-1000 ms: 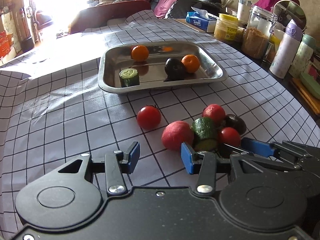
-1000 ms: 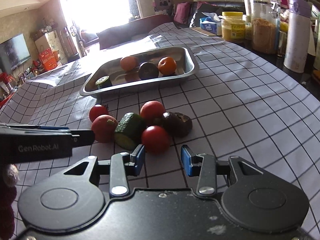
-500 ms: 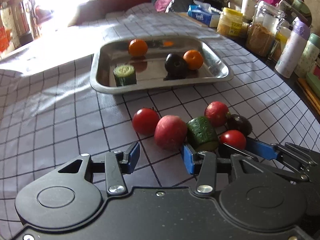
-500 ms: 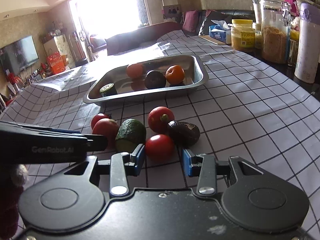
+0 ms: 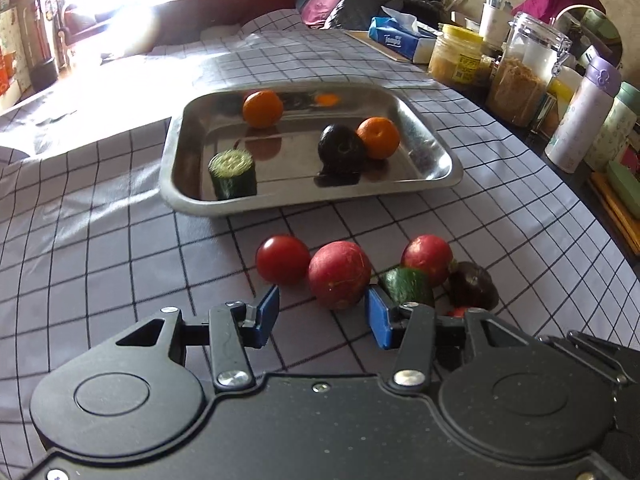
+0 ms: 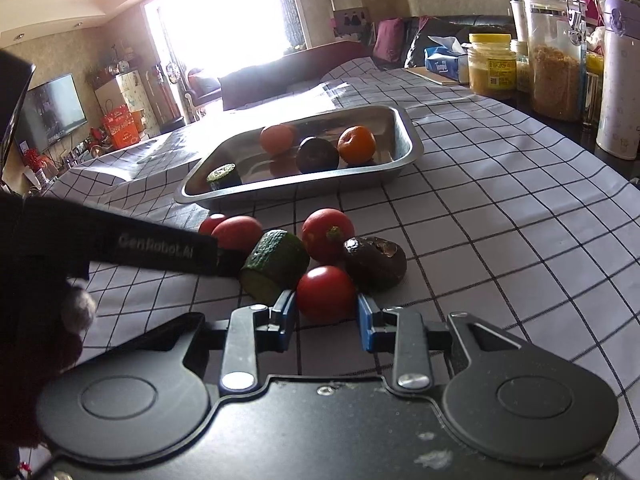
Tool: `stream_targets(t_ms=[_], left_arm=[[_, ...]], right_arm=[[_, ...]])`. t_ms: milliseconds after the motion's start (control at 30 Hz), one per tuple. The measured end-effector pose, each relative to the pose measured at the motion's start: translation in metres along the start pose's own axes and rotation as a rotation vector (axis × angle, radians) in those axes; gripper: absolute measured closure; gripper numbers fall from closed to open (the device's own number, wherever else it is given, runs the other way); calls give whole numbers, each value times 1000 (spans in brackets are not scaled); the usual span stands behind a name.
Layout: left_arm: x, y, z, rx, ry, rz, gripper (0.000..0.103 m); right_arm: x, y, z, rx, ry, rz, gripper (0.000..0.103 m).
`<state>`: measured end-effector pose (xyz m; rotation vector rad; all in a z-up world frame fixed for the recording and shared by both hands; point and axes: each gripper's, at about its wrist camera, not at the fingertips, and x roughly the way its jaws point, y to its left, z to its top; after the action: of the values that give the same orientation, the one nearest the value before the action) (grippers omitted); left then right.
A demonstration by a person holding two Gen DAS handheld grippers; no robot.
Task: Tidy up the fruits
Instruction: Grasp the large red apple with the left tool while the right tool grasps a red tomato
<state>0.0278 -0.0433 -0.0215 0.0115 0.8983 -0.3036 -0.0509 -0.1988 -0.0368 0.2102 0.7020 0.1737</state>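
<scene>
A steel tray (image 5: 436,136) (image 6: 404,140) holds two oranges (image 5: 262,109), a dark plum (image 5: 341,146) and a cucumber piece (image 5: 233,174). In front of it on the cloth lie red fruits, a cucumber piece (image 6: 276,264) and a dark avocado (image 6: 376,262). My left gripper (image 5: 322,314) is open, its fingers on either side of a large red fruit (image 5: 339,274), with a tomato (image 5: 282,259) just left. My right gripper (image 6: 326,320) is open, its fingers flanking a red tomato (image 6: 325,293) without visibly pressing it.
Jars (image 5: 522,80), a yellow-lidded pot (image 5: 458,60), bottles (image 5: 582,116) and a tissue box (image 5: 400,40) line the right table edge. The checked cloth (image 5: 100,208) covers the table. The left gripper's body (image 6: 120,246) crosses the right wrist view at left.
Both grippers have moved forward toward the fruit pile. The big red fruit now lies between the left fingers, and the tomato between the right fingers.
</scene>
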Motion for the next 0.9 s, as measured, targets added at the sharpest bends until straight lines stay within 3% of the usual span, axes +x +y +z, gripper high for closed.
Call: stream_targets(t_ms=[267, 467, 900], left_arm=[[0, -11, 5, 43, -24, -38, 47], [2, -18, 9, 75, -33, -18, 47], [-8, -5, -10, 76, -23, -44, 46]], right_arm=[[-12, -7, -4, -14, 13, -12, 70], [-11, -9, -3, -15, 17, -10, 70], [-9, 1, -5, -46, 11, -41, 68]])
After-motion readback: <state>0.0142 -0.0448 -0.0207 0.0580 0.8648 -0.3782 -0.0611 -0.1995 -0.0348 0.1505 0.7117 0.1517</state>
